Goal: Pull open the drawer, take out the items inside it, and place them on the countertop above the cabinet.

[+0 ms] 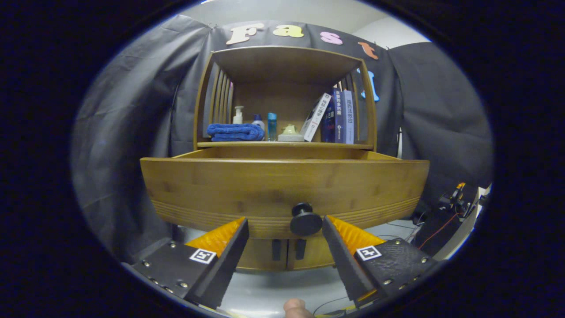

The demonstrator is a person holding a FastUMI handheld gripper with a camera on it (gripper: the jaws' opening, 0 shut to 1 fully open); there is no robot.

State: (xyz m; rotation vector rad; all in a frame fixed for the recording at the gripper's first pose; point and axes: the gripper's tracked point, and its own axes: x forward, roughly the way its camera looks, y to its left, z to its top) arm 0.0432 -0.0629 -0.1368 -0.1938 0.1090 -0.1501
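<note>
While the gripper (285, 229) is held level and aimed straight at the cabinet, its two fingers stand spread wide, pressing on nothing. A fingertip (296, 308) of the person shows just below and between them. The knob (305, 219) sits in the gap between the fingertips, nearer the right one, with clear space on both sides — neither finger touches it.

Just beyond the fingers, the drawer (282, 185) stands pulled out toward the gripper. Its front panel runs crosswise to the fingers, long axis left to right, face toward the camera. Behind the panel's top edge the side walls run back to the cabinet, but the inside lies below the line of sight — whatever is in it cannot be seen.

Above and beyond the drawer is the countertop (282, 144), inside an open shelf. On it, from left to right: a folded towel (235, 132), some small bottles (256, 121), a low dish-like thing that is hard to make out, and leaning books (336, 117). Below the drawer, two door handles (288, 249) are partly cut off by the fingers.
</note>
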